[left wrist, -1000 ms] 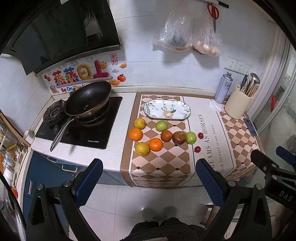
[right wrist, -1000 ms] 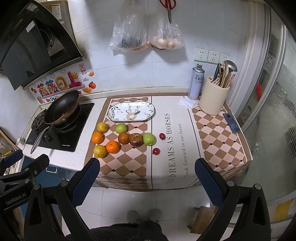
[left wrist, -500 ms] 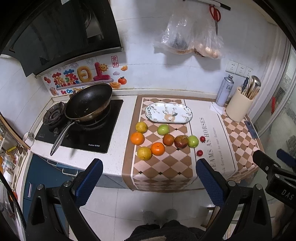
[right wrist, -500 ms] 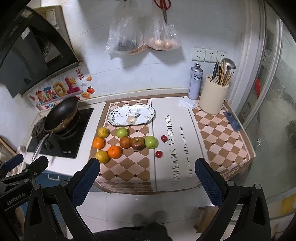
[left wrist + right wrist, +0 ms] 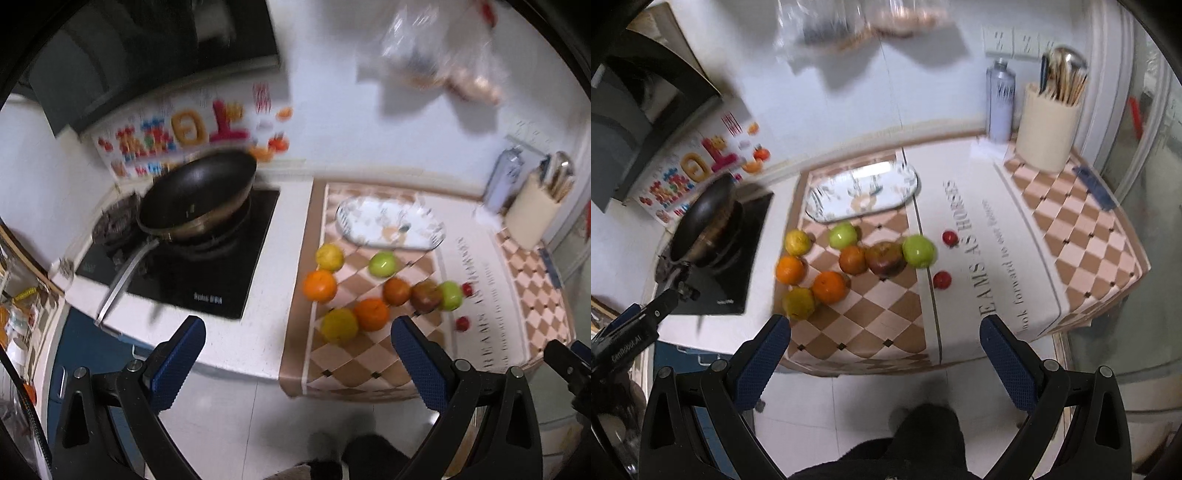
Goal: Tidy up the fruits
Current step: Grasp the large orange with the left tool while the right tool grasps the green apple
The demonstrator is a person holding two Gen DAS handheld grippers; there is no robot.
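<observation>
A: Where do the fruits lie against the two tools?

B: All of them sit on the checked mat (image 5: 871, 325), well ahead of both. The left gripper (image 5: 297, 354) hangs off the front edge of the surface (image 5: 258, 354), its jaws spread wide with nothing between them. The right gripper (image 5: 884, 349) is the same: jaws wide apart, empty, above the floor.

A: And the fruits themselves?

B: Round and smooth-skinned, clustered at the mat's left half. Two oranges (image 5: 830, 287), two yellowish citrus (image 5: 798, 302), two green apples (image 5: 919, 251), a brownish-orange fruit (image 5: 852, 260) and a dark mottled apple (image 5: 886, 260) touching it. Two small red fruits (image 5: 942, 280) lie apart to the right (too small to tell what kind).

A: Anything behind them?

B: An oval patterned plate (image 5: 862, 192), glossy and empty, just beyond the nearest green apple. Left of the mat, a dark wok (image 5: 197, 194) with a long metal handle sits on a black glass hob (image 5: 207, 273). At the far right stand a cream utensil holder (image 5: 1047, 129) and a metal canister (image 5: 1000, 103). Both views are blurred.
</observation>
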